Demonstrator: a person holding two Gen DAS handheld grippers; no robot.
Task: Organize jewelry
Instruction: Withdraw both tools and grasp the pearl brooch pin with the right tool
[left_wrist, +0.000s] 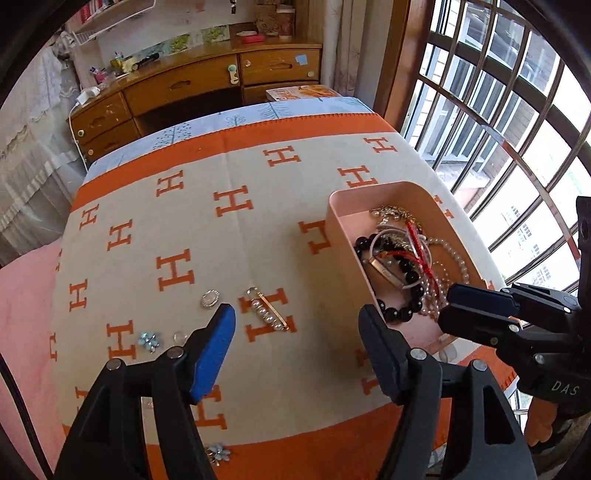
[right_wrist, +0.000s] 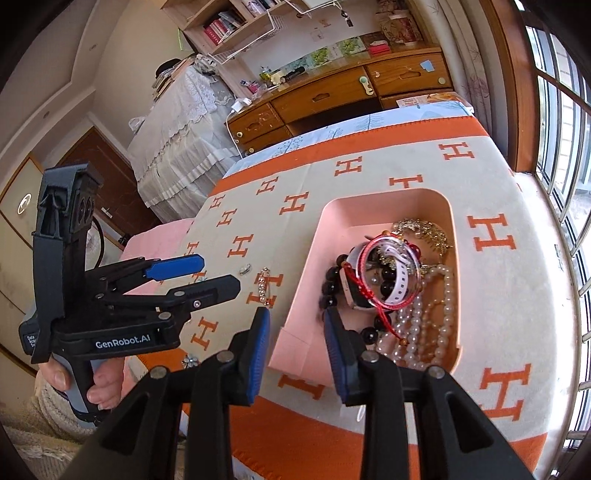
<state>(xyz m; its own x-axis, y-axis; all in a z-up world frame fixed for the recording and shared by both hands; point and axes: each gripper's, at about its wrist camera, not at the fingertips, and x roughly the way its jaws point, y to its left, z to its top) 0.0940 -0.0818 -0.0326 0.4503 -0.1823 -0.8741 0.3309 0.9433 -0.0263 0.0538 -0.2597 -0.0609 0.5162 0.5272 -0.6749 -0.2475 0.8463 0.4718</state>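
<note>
A pink box (left_wrist: 343, 243) on the orange-and-cream H-patterned cloth holds a tangle of jewelry: a black bead bracelet (left_wrist: 400, 314), pearl strands (right_wrist: 417, 325), a red cord (right_wrist: 384, 295) and a watch. Loose on the cloth to its left lie a pearl hair clip (left_wrist: 267, 310), a round silver brooch (left_wrist: 209, 298) and a blue flower piece (left_wrist: 149, 341). My left gripper (left_wrist: 297, 325) hangs open above the clip, with nothing between its fingers. My right gripper (right_wrist: 295, 325) hovers at the pink box's (right_wrist: 303, 295) near left corner, jaws partly apart and gripping nothing.
A second flower piece (left_wrist: 218, 453) lies by the cloth's near orange border, and a small clear bead (left_wrist: 180, 336) sits beside the blue flower. A wooden desk (left_wrist: 184, 85) stands beyond the table. Barred windows (left_wrist: 517, 129) run along the right. A hand (right_wrist: 99, 391) holds the left gripper (right_wrist: 221, 273).
</note>
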